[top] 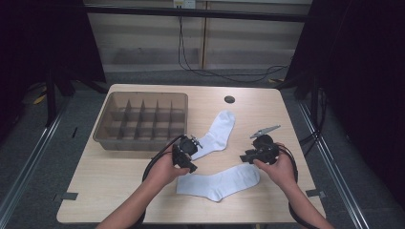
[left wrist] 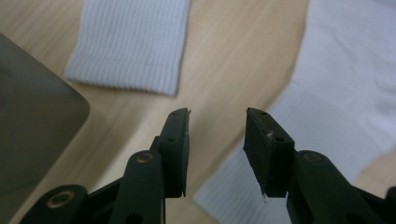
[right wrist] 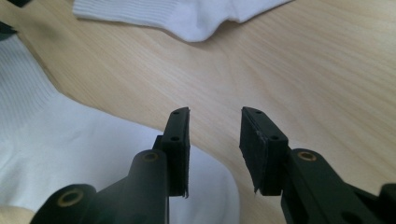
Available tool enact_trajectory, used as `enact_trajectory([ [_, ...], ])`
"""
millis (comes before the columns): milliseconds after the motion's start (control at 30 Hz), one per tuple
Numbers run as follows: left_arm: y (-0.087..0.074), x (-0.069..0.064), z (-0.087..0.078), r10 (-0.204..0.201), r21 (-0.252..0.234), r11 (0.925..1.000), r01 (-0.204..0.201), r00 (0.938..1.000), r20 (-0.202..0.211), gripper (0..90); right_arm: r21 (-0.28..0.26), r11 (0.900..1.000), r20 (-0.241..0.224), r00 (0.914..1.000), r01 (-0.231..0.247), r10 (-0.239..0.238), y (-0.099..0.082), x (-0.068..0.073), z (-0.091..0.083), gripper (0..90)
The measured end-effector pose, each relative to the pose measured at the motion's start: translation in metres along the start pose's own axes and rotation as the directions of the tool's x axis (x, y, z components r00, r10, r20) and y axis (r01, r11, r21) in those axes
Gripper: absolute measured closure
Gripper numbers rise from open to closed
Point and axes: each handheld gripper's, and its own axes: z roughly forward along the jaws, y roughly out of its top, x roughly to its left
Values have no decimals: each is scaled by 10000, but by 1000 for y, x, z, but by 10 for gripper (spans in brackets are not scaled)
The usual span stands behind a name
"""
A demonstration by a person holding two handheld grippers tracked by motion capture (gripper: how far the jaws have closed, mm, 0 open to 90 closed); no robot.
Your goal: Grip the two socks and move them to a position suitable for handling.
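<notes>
Two white socks lie on the wooden table [top: 119,171]. The far sock [top: 217,133] runs diagonally, and the near sock [top: 219,183] lies flat between my hands. My left gripper [top: 184,155] hovers at the near sock's cuff end, open with nothing between its fingers. In the left gripper view the open gripper [left wrist: 217,116] stands over bare wood, with the far sock's ribbed cuff [left wrist: 130,46] ahead and the near sock [left wrist: 336,93] to the right. My right gripper [top: 258,150] is above the near sock's toe end. Seen close, the right gripper [right wrist: 215,114] is open and empty beside the near sock [right wrist: 70,140].
A translucent brown bin [top: 148,94] with divider walls stands at the table's back left; its corner [left wrist: 32,126] shows by the left gripper. A round cable hole [top: 229,99] sits at the back. Bare wood [right wrist: 303,70] lies right of the socks.
</notes>
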Motion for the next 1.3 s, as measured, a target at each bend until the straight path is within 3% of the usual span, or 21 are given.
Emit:
enact_trajectory([
  [100,19,2,5,20,-354,9994,-33,9993,-362,603,7,10000,-38,10000,-24,24,-5,0,-2,622],
  [200,28,3,9,-173,-549,9984,149,9989,-446,604,27,10000,-25,10000,-40,40,-9,-1,-4,618],
  [333,42,8,23,-718,-723,9951,669,9951,-676,598,-88,9999,-5,9999,-144,144,-15,-5,-12,605],
  [400,43,8,26,-948,-749,9932,894,9929,-719,553,-105,9998,34,9999,-146,147,-16,-5,-13,600],
  [467,45,7,35,-947,-570,9943,896,9910,-941,563,-110,9998,42,9998,-193,194,-19,-7,-15,597],
  [667,44,9,45,-1156,-451,9927,1119,9892,-904,629,-73,9999,24,10000,-84,84,-19,-6,-17,593],
  [700,44,10,45,-1172,-445,9925,1137,9893,-865,629,-81,9999,-14,10000,-92,92,-18,-6,-17,593],
  [800,44,10,43,-1234,-296,9921,1218,9904,-623,784,-81,10000,15,10000,-35,35,-16,-5,-16,591],
  [833,43,10,43,-1271,-267,9917,1259,9906,-504,784,-80,10000,23,10000,13,-13,-15,-5,-15,589],
  [900,39,7,39,-898,73,9959,900,9957,-220,832,-15,10000,36,10000,8,-8,-11,-3,-12,589],
  [1000,30,-1,35,-634,237,9978,624,9968,486,832,-29,10000,48,10000,16,-16,-8,-1,-10,589],
  [1033,30,-1,35,-634,237,9978,624,9968,486,829,-60,9999,46,9999,127,-127,-8,0,-10,589],
  [1067,22,-5,31,-273,306,9992,258,9983,521,829,-21,10000,58,10000,47,-47,-6,1,-10,589],
  [1100,19,-6,29,-203,351,9992,183,9981,583,829,-26,10000,67,10000,59,-59,-5,3,-9,591],
  [1233,10,-6,24,28,512,9987,-67,9971,755,828,41,9996,251,9993,263,-264,6,5,-5,588],
  [1300,9,-7,23,-43,501,9987,5,9970,767,828,34,9996,326,9991,266,-267,15,3,1,585],
])
